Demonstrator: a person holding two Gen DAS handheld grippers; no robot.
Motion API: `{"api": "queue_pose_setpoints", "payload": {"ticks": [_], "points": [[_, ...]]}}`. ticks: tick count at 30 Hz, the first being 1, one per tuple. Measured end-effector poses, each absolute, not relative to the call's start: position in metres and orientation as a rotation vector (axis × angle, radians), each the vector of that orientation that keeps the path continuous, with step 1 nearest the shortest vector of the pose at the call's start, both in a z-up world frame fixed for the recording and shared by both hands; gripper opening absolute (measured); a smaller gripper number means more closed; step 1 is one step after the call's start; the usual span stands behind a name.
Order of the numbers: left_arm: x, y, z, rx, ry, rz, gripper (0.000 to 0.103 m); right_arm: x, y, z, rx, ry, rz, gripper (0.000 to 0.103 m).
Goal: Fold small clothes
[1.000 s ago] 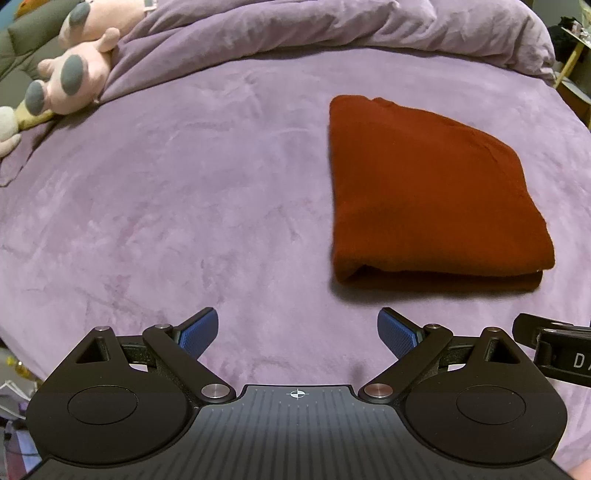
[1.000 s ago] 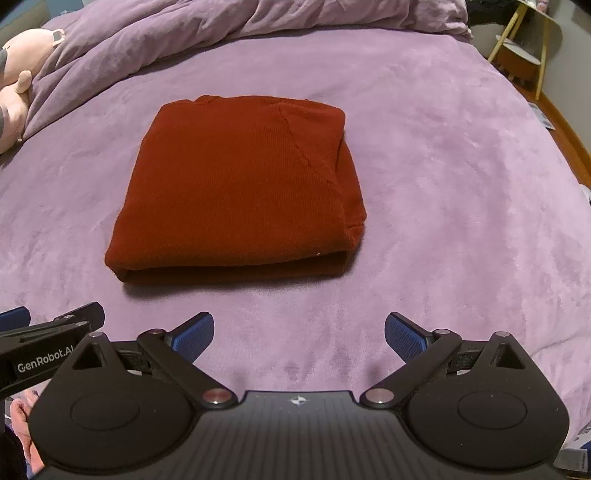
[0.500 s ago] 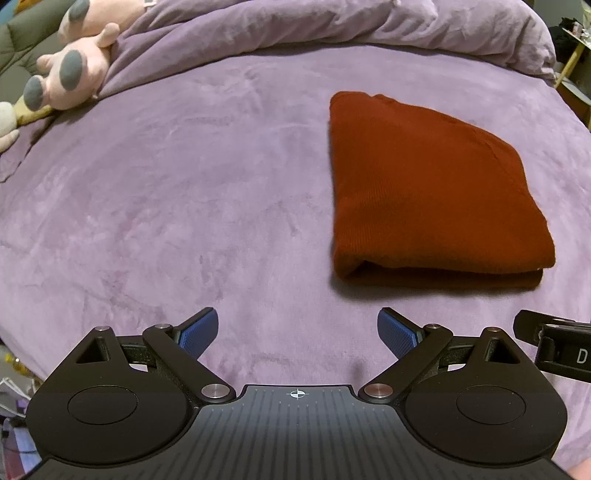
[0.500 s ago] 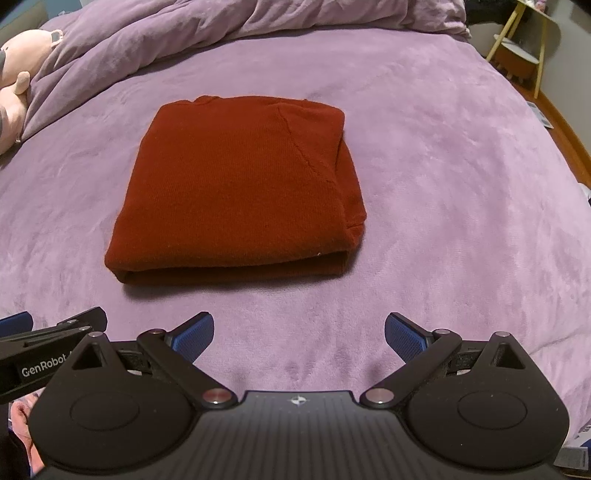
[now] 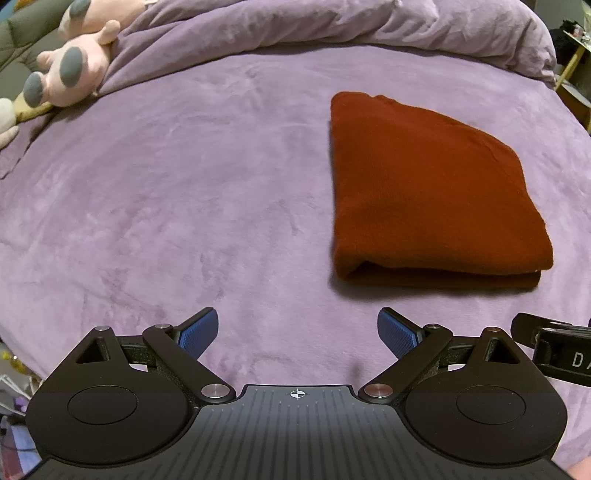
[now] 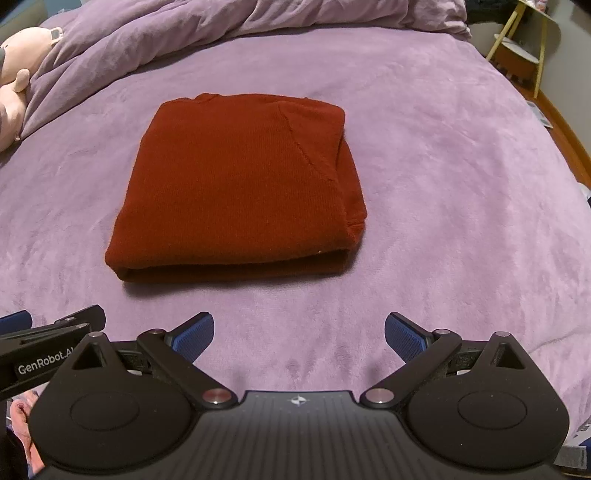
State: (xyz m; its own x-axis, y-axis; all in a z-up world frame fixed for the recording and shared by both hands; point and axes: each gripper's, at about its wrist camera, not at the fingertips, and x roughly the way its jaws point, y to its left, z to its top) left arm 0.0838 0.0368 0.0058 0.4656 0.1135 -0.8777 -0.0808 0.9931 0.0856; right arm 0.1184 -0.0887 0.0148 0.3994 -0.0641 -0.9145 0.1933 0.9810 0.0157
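Note:
A rust-red garment (image 5: 424,184) lies folded into a thick rectangle on the purple bedspread (image 5: 184,184). In the right wrist view the garment (image 6: 240,184) sits straight ahead. My left gripper (image 5: 297,334) is open and empty, near the bed's front, left of the garment's near edge. My right gripper (image 6: 299,338) is open and empty, a short way in front of the garment's folded near edge. Neither touches the cloth.
A bunched purple duvet (image 5: 332,26) runs along the back. A pink plush toy (image 5: 74,70) lies at the back left, also in the right wrist view (image 6: 14,85). A yellow-legged stool (image 6: 524,48) stands off the bed at the right.
Both grippers have stayed open and drawn back very slightly from the garment. The garment has not moved.

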Motion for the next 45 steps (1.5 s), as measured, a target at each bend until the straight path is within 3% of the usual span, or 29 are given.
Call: {"api": "queue_pose_setpoints", "payload": {"ticks": [45], "points": [[0.0876,0.041,0.0052,0.009,1.099,0.093,0.097,0.1192,-0.089,0.0159,0.129,1.146,-0.162,0.099]]}}
